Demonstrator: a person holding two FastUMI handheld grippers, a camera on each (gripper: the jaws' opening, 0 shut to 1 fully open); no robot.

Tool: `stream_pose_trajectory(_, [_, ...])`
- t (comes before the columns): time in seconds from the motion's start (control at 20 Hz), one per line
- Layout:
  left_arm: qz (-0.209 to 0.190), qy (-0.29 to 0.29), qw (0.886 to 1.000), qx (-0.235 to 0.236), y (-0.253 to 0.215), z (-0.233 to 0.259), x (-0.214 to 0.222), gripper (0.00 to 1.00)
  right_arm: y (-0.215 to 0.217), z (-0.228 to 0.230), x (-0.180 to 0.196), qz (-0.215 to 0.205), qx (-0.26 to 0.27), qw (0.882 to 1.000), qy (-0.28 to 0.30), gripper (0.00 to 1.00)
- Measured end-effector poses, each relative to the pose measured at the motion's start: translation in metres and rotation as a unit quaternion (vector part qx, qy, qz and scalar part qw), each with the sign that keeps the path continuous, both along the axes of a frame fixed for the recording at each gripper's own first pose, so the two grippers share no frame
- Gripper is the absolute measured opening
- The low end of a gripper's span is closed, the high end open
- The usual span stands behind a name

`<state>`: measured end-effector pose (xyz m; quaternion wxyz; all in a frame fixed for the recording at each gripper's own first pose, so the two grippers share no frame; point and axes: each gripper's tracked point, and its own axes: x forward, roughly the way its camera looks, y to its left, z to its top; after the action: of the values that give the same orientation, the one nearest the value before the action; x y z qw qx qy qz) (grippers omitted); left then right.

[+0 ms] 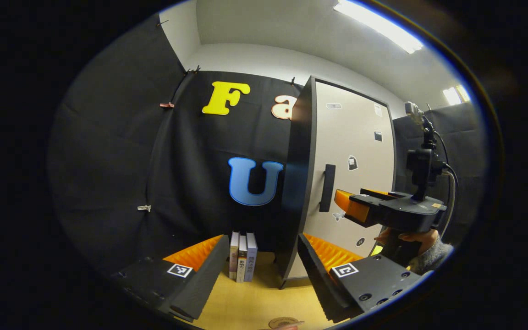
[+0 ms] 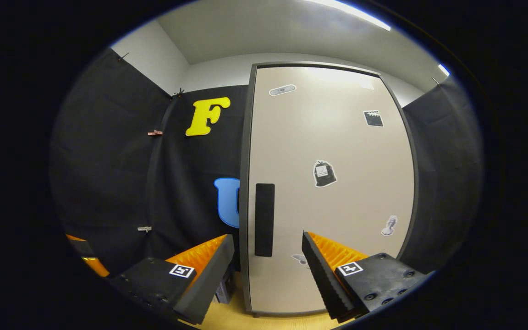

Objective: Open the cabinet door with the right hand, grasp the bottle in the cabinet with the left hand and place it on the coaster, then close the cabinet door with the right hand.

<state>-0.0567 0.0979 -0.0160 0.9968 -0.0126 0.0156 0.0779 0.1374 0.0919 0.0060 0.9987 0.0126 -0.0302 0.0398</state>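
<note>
Left gripper (image 1: 259, 270): fingers spread wide, nothing between them, hanging over the pale wooden tabletop (image 1: 255, 302). A round brown coaster (image 1: 283, 322) lies on the tabletop at the bottom edge of the left gripper view, nearer than the cabinet. Beyond the fingers, three upright books (image 1: 242, 256) stand side by side just left of the tall cabinet, against the black cloth wall.

Right gripper (image 2: 266, 270): fingers also spread wide, gripping nothing, aimed at the cabinet front. In the left gripper view this same gripper (image 1: 353, 206) hovers in front of the door, just right of the handle, with a person's hand (image 1: 406, 237) and grey sleeve below its body.

Tall cabinet with dark grey frame and beige flat door (image 2: 332, 183): door shut. Black vertical bar handle (image 2: 264, 219) near the door's left edge, apart from the right gripper's fingers. Small stickers dot the door face.

Bottle: hidden behind the shut door; cannot tell its spot.
</note>
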Motion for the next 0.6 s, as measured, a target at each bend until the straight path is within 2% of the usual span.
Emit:
stream_pose_trajectory(0.35, [0.023,0.005,1.000,0.012,0.028,-0.003,0.001,0.94,0.001,-0.021,0.053,-0.046,-0.004,0.999,0.012,0.90])
stream_pose_trajectory(0.45, [0.028,0.011,0.999,0.012,0.034,-0.007,0.004,0.94,0.005,-0.026,0.064,-0.044,-0.001,0.999,0.015,0.89])
stream_pose_trajectory(0.6, [0.029,0.015,0.999,0.010,0.040,-0.009,0.006,0.94,0.003,-0.031,0.075,-0.056,-0.009,0.998,0.015,0.81])
